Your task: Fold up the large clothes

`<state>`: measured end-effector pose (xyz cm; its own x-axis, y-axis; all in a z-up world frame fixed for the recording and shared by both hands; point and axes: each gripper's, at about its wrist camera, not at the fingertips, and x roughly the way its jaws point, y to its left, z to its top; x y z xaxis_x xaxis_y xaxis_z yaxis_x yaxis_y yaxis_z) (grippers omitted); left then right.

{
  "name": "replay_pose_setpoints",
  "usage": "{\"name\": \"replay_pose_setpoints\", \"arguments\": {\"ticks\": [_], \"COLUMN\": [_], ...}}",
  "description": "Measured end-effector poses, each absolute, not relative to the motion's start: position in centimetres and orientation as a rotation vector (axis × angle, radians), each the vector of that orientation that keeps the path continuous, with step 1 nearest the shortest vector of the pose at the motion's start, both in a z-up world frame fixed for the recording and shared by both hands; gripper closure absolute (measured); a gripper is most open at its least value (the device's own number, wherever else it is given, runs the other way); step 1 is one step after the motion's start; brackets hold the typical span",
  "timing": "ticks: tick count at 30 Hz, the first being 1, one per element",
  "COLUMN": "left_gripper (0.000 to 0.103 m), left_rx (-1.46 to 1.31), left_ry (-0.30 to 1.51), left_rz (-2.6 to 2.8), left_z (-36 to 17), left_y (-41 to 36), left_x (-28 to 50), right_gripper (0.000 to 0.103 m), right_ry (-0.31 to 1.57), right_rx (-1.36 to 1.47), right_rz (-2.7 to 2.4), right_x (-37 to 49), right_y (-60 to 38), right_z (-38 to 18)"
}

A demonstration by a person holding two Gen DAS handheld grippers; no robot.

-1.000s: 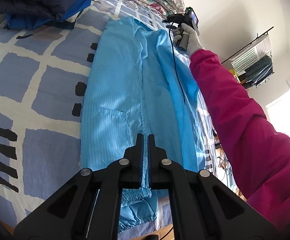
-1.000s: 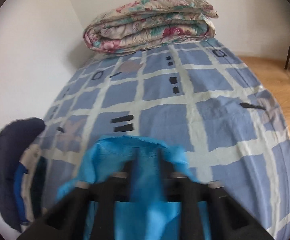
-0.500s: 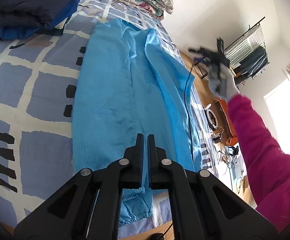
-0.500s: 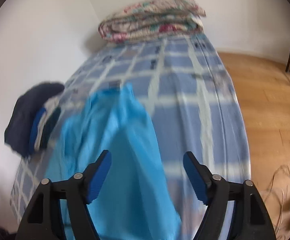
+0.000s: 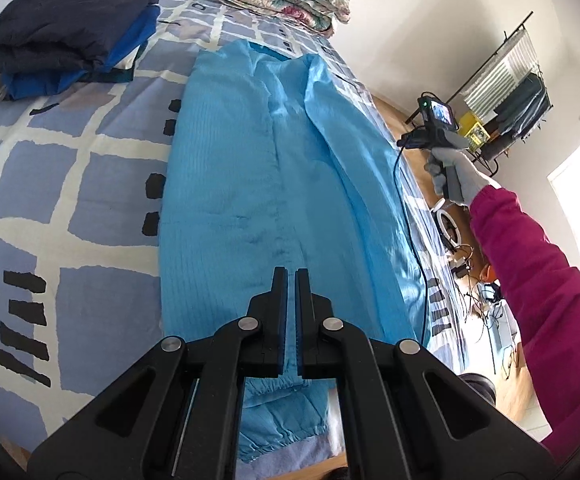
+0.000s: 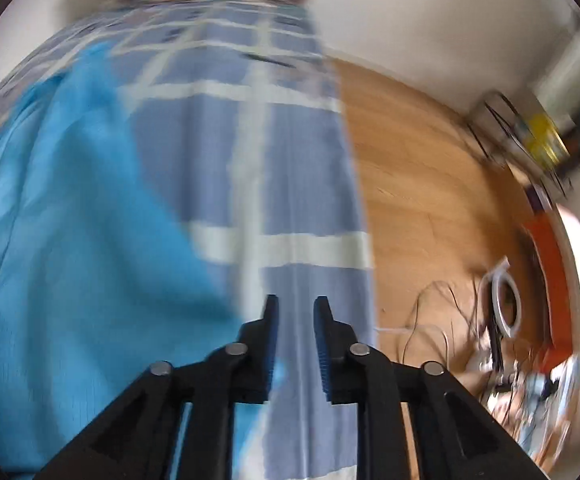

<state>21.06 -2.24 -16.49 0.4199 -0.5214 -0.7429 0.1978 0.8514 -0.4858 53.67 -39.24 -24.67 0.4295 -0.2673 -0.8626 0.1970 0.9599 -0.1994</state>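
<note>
One blue garment (image 5: pixel 274 184) flat on checked bed (image 5: pixel 90 184), wood floor (image 6: pixel 422 184) beside.

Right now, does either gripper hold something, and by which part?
The right gripper holds nothing; its jaws, just closing, show only bed sheet between them. The left gripper is shut over the blue garment; a hold cannot be told.

Left wrist view down along the bed (image 5: pixel 70 184); right wrist view nearer, over its floor-side edge; bed shared
</note>
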Motion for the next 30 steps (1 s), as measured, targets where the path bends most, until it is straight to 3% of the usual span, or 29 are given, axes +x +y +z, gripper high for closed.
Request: {"name": "replay_pose_setpoints", "arguments": {"ticks": [1,3,11,13,15,17,19,21,22,30], "left_gripper": [0.103,0.103,0.102,0.087,0.066,0.066,0.066,0.063,0.063,0.063], "left_rx": [-0.347,-0.339,-0.370,-0.391,-0.406,-0.402,-0.379,-0.383,-0.395,-0.257], "left_ry": [1.046,1.045,1.038,1.044,1.043,1.052,1.066,1.104,1.125,1.194], "left_rz": [-0.469,-0.479,-0.604,-0.633,-0.664,-0.699,-0.721,-0.747,-0.750,-0.624], "left_z": [-16.5,-16.4,-15.1,-14.9,-14.8,-14.7,-14.8,-15.5,-15.8,-19.9], "left_y": [-2.4,-2.8,-5.6,-6.4,-7.4,-9.0,-10.6,-12.2,-12.9,-18.8], "left_x": [21.0,20.8,20.1,19.8,19.4,19.0,18.6,18.5,18.5,19.3], "right_gripper": [0.080,0.067,0.061,0.061,0.061,0.061,0.060,0.046,0.044,0.045], "right_ry": [1.060,1.005,0.857,0.835,0.822,0.823,0.829,0.853,0.874,1.104], "right_rx": [-0.032,-0.003,0.066,0.095,0.119,0.136,0.157,0.195,0.231,0.363], "right_rz": [-0.258,-0.229,-0.054,-0.007,0.016,0.024,0.052,0.060,0.072,0.042], "right_x": [53.1,51.2,38.6,34.9,31.1,26.7,22.4,19.1,17.1,12.0], "right_y": [-39.7,-39.7,-37.4,-36.3,-35.3,-34.4,-33.4,-32.9,-32.5,-29.0], "right_z": [-23.9,-22.1,-12.8,-10.8,-9.2,-8.3,-8.8,-10.3,-11.7,-25.7]}}
